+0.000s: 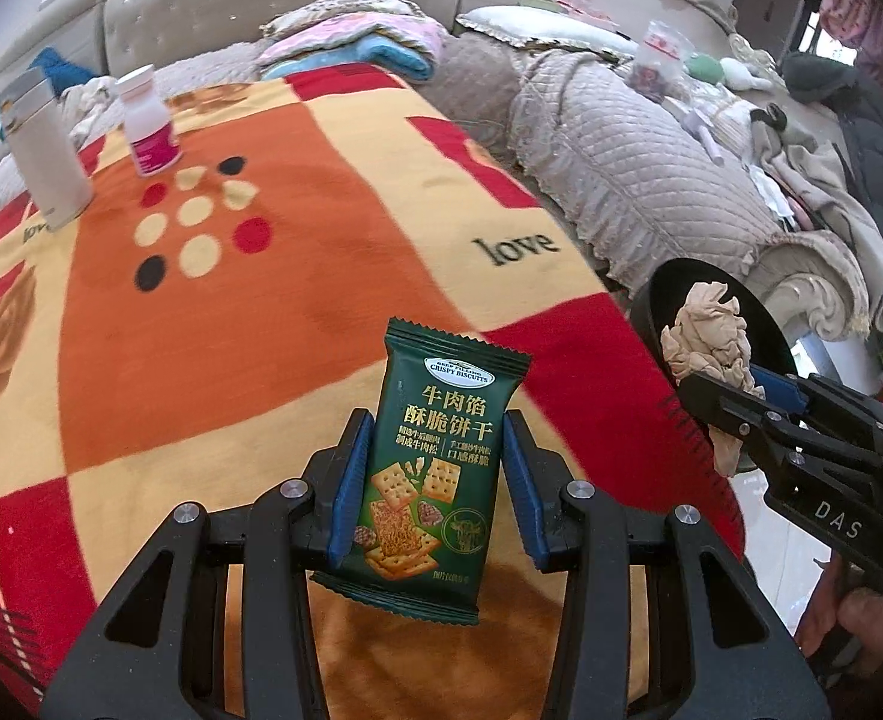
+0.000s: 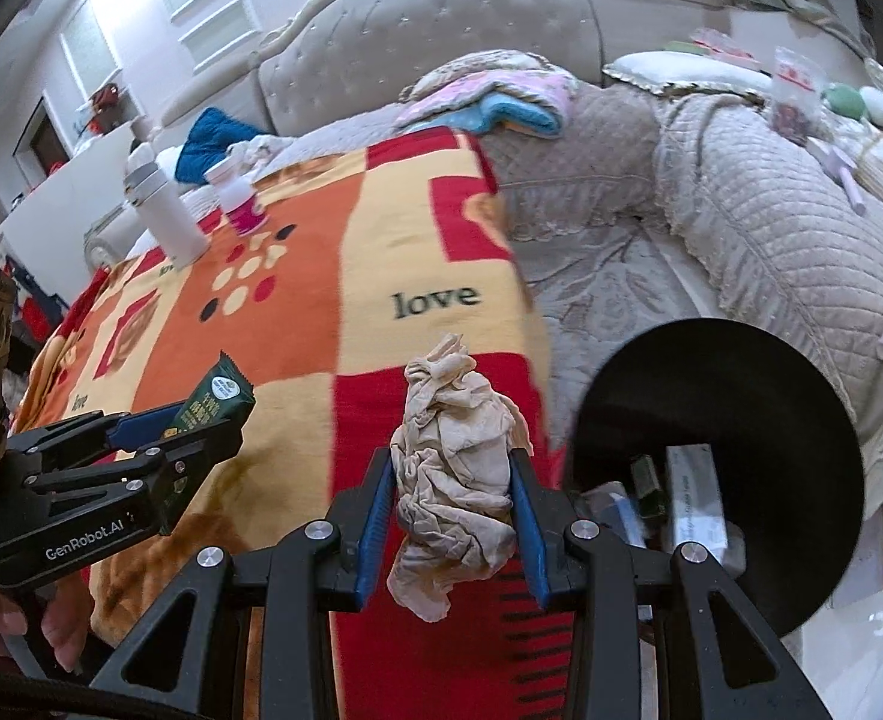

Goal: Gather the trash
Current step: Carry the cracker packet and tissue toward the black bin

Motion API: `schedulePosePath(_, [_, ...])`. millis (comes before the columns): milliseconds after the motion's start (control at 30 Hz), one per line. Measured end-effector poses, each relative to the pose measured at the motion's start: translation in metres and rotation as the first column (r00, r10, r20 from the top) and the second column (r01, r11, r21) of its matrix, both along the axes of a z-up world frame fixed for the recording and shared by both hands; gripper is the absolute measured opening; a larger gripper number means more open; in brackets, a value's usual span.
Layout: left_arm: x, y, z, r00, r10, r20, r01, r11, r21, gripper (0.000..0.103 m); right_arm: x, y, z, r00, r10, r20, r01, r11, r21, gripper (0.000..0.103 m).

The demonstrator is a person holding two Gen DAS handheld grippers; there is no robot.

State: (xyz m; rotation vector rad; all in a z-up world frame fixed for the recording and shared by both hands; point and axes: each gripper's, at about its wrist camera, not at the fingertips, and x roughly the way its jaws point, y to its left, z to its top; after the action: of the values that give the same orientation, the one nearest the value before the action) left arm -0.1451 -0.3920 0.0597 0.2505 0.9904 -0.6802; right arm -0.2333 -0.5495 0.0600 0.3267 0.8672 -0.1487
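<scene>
Trash is held in both grippers above the blanket [image 1: 213, 312]; the left gripper [image 1: 438, 483] clamps a green biscuit packet [image 1: 435, 468] (upright between its fingers); the right gripper [image 2: 450, 501] clamps a crumpled beige tissue [image 2: 456, 480], near the black bin [image 2: 741, 372]; a white bottle [image 1: 42, 150] and a small pink jar [image 1: 150, 126] stand far back.

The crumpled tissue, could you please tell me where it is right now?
The crumpled tissue is gripped in the right tool, above the patterned blanket's red edge, just left of the black bin.
</scene>
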Motion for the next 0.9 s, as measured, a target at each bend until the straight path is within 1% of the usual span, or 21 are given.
schedulePosePath(433, [-0.023,-0.057,-0.004,0.995,-0.101,0.001,0.101,0.995,0.014,0.041,-0.032,-0.051,-0.009,0.993,-0.115,-0.018,0.116,0.993,0.024,0.035])
schedulePosePath(900, [-0.037,-0.108,-0.013,0.983,-0.182,-0.025,0.183,0.983,0.018,0.041,-0.057,-0.088,-0.021,0.978,-0.203,-0.04,0.205,0.978,0.048,0.035])
